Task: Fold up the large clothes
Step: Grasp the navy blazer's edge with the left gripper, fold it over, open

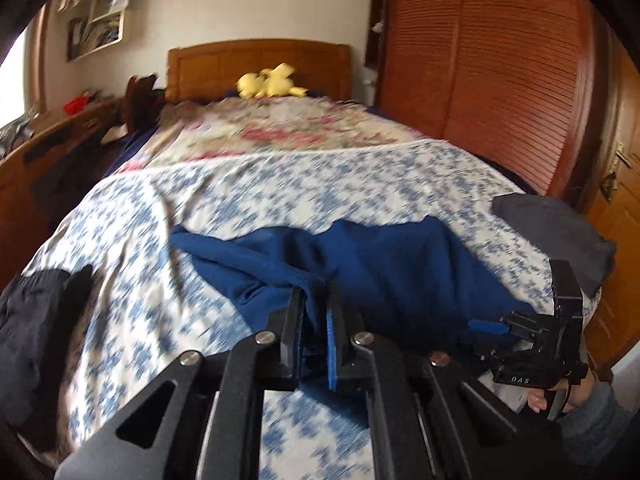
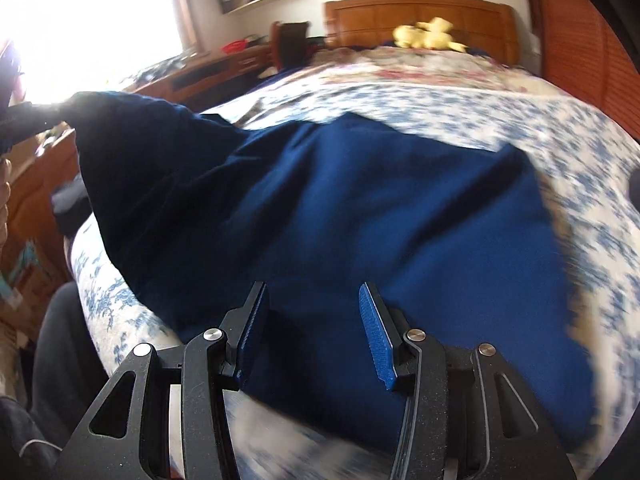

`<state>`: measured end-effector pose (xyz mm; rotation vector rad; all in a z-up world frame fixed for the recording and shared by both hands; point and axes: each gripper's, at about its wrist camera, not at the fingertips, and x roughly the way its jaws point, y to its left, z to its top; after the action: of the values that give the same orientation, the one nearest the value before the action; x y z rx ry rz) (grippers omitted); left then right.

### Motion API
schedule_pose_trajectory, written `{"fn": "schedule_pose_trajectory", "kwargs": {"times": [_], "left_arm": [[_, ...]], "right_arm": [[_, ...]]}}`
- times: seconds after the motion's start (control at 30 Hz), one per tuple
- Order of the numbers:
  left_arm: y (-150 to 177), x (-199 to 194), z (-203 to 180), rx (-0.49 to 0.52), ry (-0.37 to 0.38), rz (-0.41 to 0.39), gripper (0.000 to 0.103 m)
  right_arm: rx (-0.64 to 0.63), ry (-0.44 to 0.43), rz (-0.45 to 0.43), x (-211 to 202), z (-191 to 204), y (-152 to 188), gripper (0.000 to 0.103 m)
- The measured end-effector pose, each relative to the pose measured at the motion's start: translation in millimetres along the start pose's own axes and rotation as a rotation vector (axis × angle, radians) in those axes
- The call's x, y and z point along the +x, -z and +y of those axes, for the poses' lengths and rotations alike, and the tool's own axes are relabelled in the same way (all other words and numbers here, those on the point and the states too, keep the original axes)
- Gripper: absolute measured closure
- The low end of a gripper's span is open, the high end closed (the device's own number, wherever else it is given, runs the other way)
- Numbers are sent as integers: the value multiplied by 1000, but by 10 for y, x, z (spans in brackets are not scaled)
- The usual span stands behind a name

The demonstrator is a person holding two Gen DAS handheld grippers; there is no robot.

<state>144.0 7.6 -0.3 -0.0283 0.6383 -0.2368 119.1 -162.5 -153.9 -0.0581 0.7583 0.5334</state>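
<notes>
A large navy blue garment lies spread on the blue-and-white floral bedspread. My left gripper is shut on a bunched edge of the garment and lifts it off the bed. In the right wrist view the garment fills the middle, and its left part rises toward the left gripper at the far left. My right gripper is open, its jaws wide apart just above the garment's near edge, holding nothing. It also shows in the left wrist view at the garment's right edge.
A yellow plush toy sits by the wooden headboard. A wooden wardrobe stands right of the bed, a desk left. Dark clothes lie at the bed's left edge, and a grey item at the right.
</notes>
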Motion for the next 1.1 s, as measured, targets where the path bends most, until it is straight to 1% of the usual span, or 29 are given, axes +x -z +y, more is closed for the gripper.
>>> {"fn": "schedule_pose_trajectory", "kwargs": {"times": [0.03,0.07,0.2,0.27,0.3,0.33,0.4,0.5,0.6,0.77,0.9,0.97,1.0,1.07,1.1], "left_arm": [[-56,45,-97,10,17,-5,99],[-113,111,-258,24,51,-13,99],[-245,384,-825,72,153,-10,99],[-269,549,-1128,93,217,10,99],[-264,669,-1272,93,261,28,99],[-248,749,-1374,93,289,47,99],[-202,903,-1543,99,311,78,99],[-78,1069,-1662,93,307,130,99],[4,1099,-1673,95,299,154,99],[44,1059,-1630,108,299,146,96],[45,900,-1533,118,289,125,93],[46,808,-1487,128,274,99,87],[50,737,-1450,138,250,80,85],[55,631,-1360,139,231,61,76],[60,559,-1287,136,215,55,75]], "right_arm": [[14,25,-6,-106,-112,11,56],[24,48,-17,-204,-201,27,56],[65,88,-44,-550,-517,113,56],[77,84,-45,-658,-627,149,56],[81,98,-41,-712,-691,174,56],[83,115,-39,-746,-731,186,55],[92,129,-36,-816,-822,231,55],[102,141,-39,-931,-949,299,55],[116,146,-44,-988,-1024,339,55],[124,158,-51,-987,-1058,320,55],[108,173,-49,-958,-984,228,55],[101,176,-56,-949,-945,168,55],[95,176,-65,-961,-903,123,55],[82,180,-82,-967,-844,39,55],[76,180,-93,-971,-806,-16,55]]}}
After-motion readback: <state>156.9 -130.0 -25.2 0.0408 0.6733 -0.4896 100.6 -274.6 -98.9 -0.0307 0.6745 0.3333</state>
